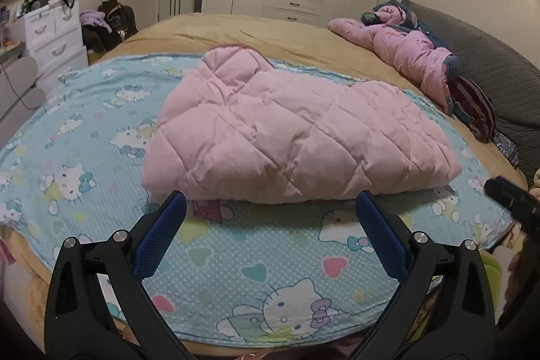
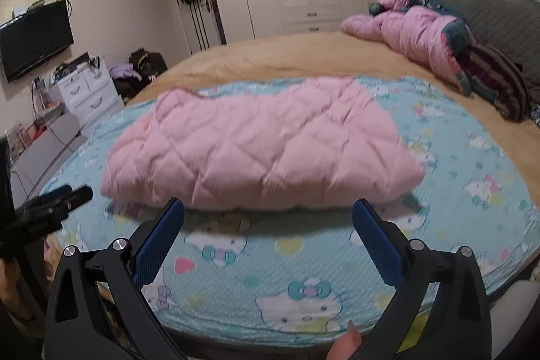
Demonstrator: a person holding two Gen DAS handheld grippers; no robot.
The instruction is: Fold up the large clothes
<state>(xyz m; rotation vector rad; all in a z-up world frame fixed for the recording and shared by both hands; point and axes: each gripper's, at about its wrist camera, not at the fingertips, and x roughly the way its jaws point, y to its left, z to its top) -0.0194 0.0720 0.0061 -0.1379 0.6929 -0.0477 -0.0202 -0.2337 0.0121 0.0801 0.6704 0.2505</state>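
While both tools hang near the bed edge: left gripper (image 1: 270, 201), fingers wide apart, empty; pink jacket (image 1: 287, 137), folded, centre of the cartoon sheet (image 1: 84, 157); right gripper (image 2: 268, 210), equally spread, empty. Risk: puffy padding, somewhat blurred here, may spring open if pinched shallowly.

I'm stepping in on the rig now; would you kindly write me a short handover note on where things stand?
Left gripper: open, empty, just short of the coat's near edge.
Right gripper: open, empty, likewise in front of the coat.
Pink quilted coat: lies on the blue cartoon sheet mid-bed, already folded into a compact bundle.
Second pink coat: rumpled by the headboard, unfolded.
Done: the near coat looks folded.
Left: probably tidy or move it, then fold the second coat.
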